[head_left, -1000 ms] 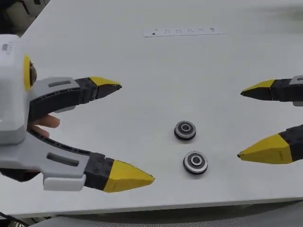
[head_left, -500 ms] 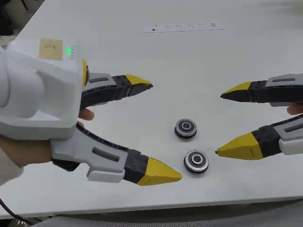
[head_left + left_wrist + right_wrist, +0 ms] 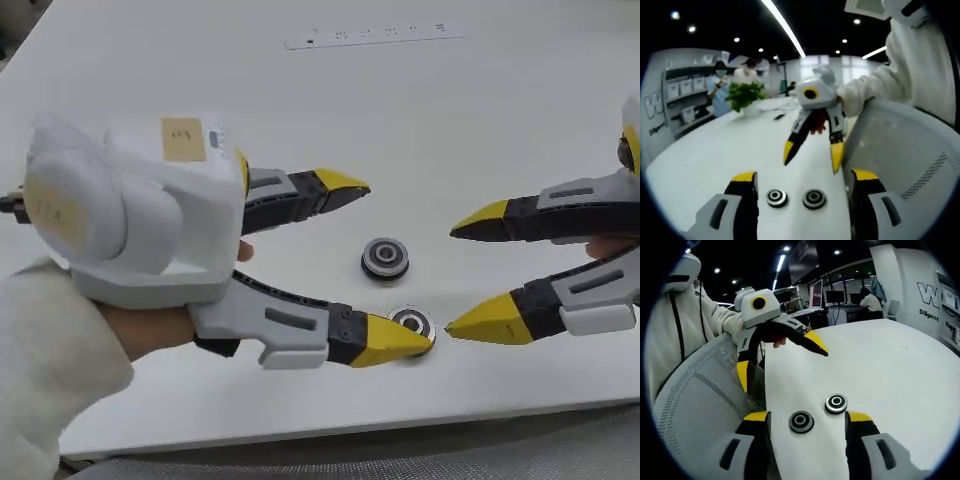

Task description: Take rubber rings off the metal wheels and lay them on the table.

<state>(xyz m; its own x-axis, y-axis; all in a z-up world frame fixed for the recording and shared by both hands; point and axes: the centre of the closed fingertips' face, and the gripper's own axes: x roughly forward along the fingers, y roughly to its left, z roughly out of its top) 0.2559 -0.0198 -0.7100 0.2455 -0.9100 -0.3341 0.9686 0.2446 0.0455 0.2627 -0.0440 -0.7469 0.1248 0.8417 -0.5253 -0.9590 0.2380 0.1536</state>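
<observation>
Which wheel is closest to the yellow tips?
The front wheel, nearest the table edge; two yellow tips sit right beside it. The back wheel lies clear of them.

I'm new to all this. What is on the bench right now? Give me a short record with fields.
Surface: white table
Wheels: far wheel and near wheel, lying flat, apart
Rubber rings: on both wheels, not yet taken off
Left gripper: open, one jaw tip next to the near wheel
Right gripper: open, holding nothing
Also: power strip at the table's far side
</observation>
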